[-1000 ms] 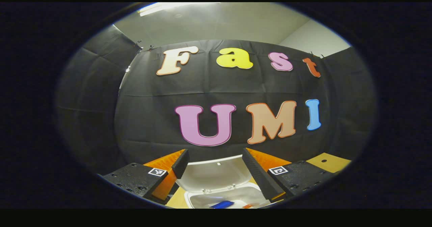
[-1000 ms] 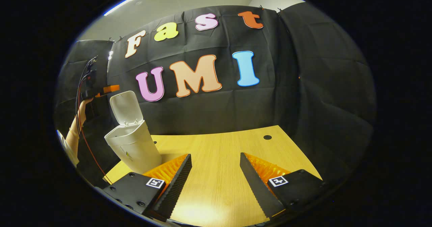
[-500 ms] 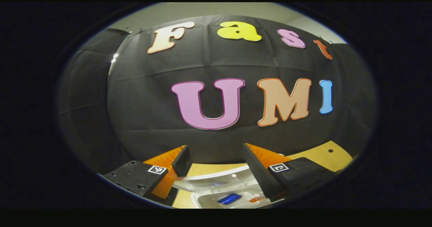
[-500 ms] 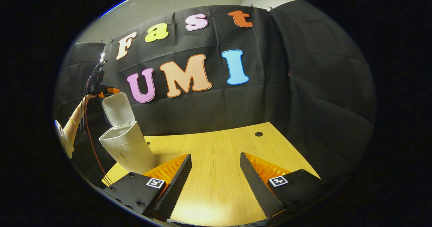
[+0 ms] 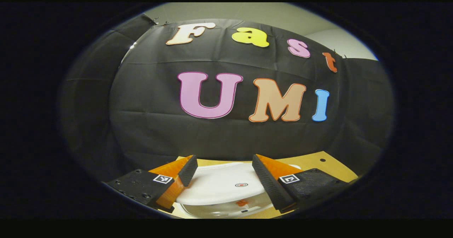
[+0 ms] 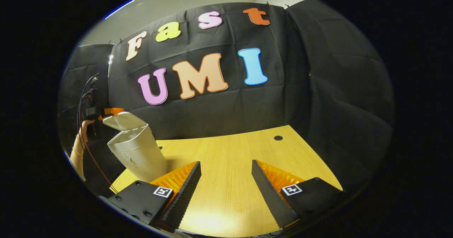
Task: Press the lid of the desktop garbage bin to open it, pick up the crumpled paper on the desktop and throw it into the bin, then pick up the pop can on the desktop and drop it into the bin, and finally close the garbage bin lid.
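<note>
The white desktop bin stands at the left of the wooden table in the right gripper view. Its lid hangs partly lowered, tilted over the bin's mouth. From the left gripper view the lid lies almost flat right below my left gripper, which is open with the lid's top between and under its fingers. A small gap under the lid shows the bin's inside. The left gripper and the hand holding it appear just behind the lid. My right gripper is open above bare tabletop, holding nothing.
Black cloth walls close the booth behind and to the right of the table. A small round hole sits in the tabletop near its far right corner. Cables hang from the left gripper beside the bin.
The lid has swung down from upright to nearly flat as my left gripper came down over it. The blue thing inside the bin is now hidden. My right gripper barely moved.
</note>
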